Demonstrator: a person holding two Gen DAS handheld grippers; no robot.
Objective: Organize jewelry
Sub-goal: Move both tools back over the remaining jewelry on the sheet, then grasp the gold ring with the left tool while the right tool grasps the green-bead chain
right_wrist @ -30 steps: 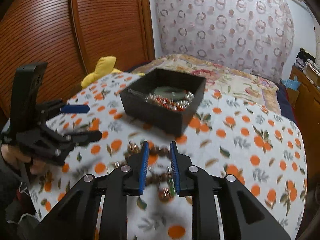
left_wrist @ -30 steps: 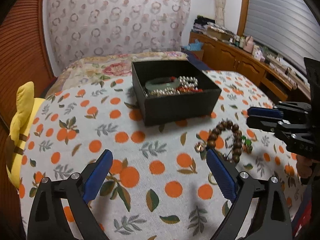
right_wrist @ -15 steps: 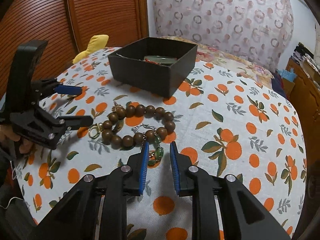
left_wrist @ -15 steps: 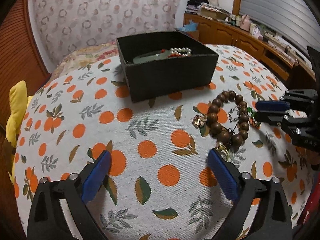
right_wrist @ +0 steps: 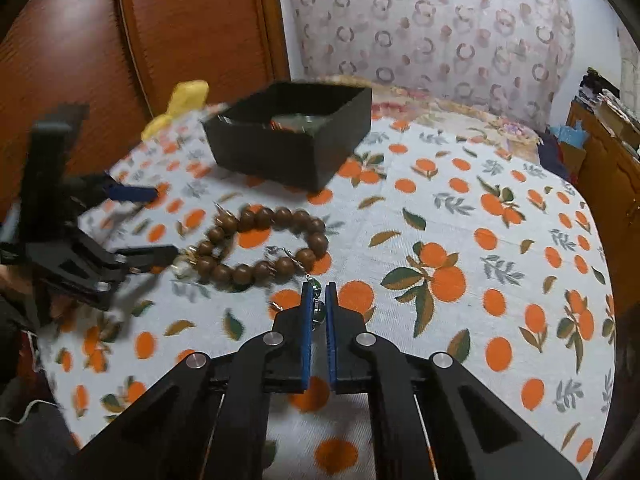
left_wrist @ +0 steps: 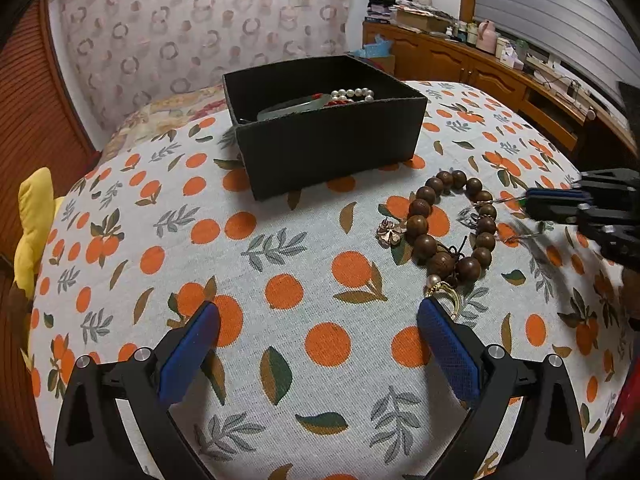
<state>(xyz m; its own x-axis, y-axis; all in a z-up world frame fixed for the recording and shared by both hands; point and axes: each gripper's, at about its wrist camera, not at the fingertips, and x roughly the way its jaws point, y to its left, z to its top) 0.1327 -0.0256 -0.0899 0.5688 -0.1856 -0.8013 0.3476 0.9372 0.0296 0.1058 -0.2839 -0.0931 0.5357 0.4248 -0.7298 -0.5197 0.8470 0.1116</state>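
A brown wooden bead bracelet [left_wrist: 420,216] [right_wrist: 242,274] lies on the orange-print tablecloth in front of a black open box [left_wrist: 328,152] [right_wrist: 280,156] holding pearls and a green bangle. My right gripper [right_wrist: 318,292] [left_wrist: 536,204] is closing, with a small green bead earring [right_wrist: 317,288] pinched between its blue pads just right of the bracelet. My left gripper [left_wrist: 316,308] [right_wrist: 164,222] stands wide open low over the cloth. Its right pad is beside a gold ring with a pearl [left_wrist: 442,290]. A small flower charm [left_wrist: 390,232] rests left of the bracelet.
A yellow soft toy [left_wrist: 34,216] [right_wrist: 184,96] hangs at the table's left edge. Wooden cabinets [left_wrist: 480,68] with clutter run along the right wall, and a brown ribbed door [right_wrist: 180,20] stands behind the table. A patterned curtain hangs at the back.
The right gripper's jaws have narrowed onto the green earring beside the bracelet. The left gripper has sunk a little toward the cloth, nearer the gold ring, and stays open.
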